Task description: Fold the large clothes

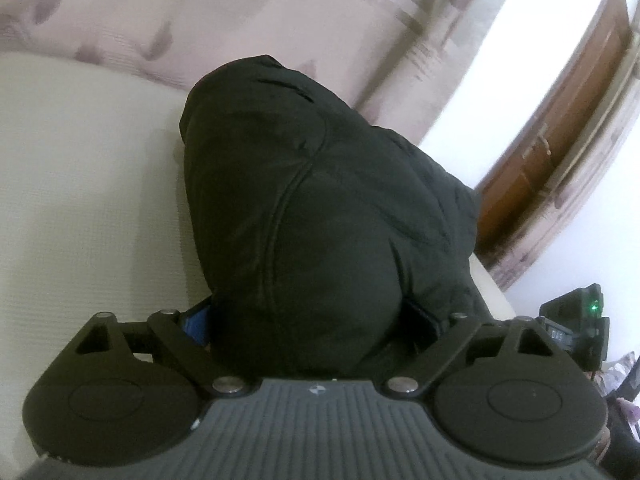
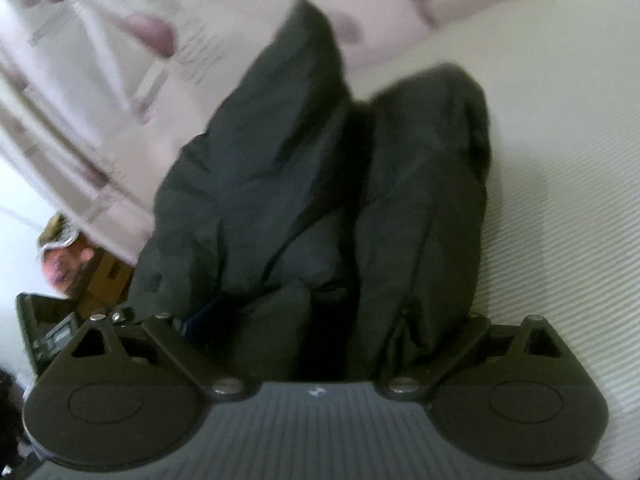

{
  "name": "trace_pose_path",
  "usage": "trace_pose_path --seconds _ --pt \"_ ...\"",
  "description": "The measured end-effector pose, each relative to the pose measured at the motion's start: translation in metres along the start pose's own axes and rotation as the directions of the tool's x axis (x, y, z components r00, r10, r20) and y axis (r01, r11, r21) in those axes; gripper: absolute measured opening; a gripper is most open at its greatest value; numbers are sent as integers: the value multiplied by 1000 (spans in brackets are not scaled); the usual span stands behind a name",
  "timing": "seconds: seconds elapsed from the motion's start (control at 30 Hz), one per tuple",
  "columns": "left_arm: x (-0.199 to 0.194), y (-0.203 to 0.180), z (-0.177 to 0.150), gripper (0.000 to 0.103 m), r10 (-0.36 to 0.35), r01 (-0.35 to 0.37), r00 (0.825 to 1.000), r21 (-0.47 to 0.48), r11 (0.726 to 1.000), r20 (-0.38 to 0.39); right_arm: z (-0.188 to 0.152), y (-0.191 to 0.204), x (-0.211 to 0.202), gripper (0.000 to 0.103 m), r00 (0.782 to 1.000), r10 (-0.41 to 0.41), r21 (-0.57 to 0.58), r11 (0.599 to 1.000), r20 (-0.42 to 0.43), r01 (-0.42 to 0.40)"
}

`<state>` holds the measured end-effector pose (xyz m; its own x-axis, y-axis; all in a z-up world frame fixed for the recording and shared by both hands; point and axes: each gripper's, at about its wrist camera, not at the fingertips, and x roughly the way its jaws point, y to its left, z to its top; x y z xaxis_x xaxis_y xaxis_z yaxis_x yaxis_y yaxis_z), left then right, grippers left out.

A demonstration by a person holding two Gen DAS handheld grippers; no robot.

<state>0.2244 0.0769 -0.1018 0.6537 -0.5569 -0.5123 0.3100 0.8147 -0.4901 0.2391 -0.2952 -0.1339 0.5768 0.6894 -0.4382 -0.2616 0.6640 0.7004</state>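
Observation:
A bulky black padded jacket [image 1: 312,200] lies on a cream mattress [image 1: 80,184]. My left gripper [image 1: 310,320] has a thick bunch of the jacket between its fingers, whose tips are hidden by the fabric; a bit of blue pad shows at the left finger [image 1: 196,322]. In the right wrist view the same jacket [image 2: 320,200] rises in two puffy folds, and my right gripper [image 2: 320,320] has its fingers wide apart with fabric bunched between them and the tips buried.
A pale pink patterned curtain [image 1: 160,12] hangs behind the mattress. A brown wooden door [image 1: 560,128] and white wall are at the right. A black device with a green light [image 1: 588,312] sits beside the mattress edge. A person's face [image 2: 64,260] shows at the left.

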Motion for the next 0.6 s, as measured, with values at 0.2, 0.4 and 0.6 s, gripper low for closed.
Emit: trace_pose_path --seconds 0.2,0.4,0.6 --pt "-51 19 -26 96 70 -70 997 2 998 31 -27 34 11 100 1000 12 -63 998 -18 -13" --pt "-78 -13 -36 103 229 -258 948 117 959 219 -35 67 -28 99 959 -218 -171 953 183 249" --pt "-110 -61 -30 103 372 -436 855 111 893 362 -76 131 -80 103 805 -335 -262 824 490 503"
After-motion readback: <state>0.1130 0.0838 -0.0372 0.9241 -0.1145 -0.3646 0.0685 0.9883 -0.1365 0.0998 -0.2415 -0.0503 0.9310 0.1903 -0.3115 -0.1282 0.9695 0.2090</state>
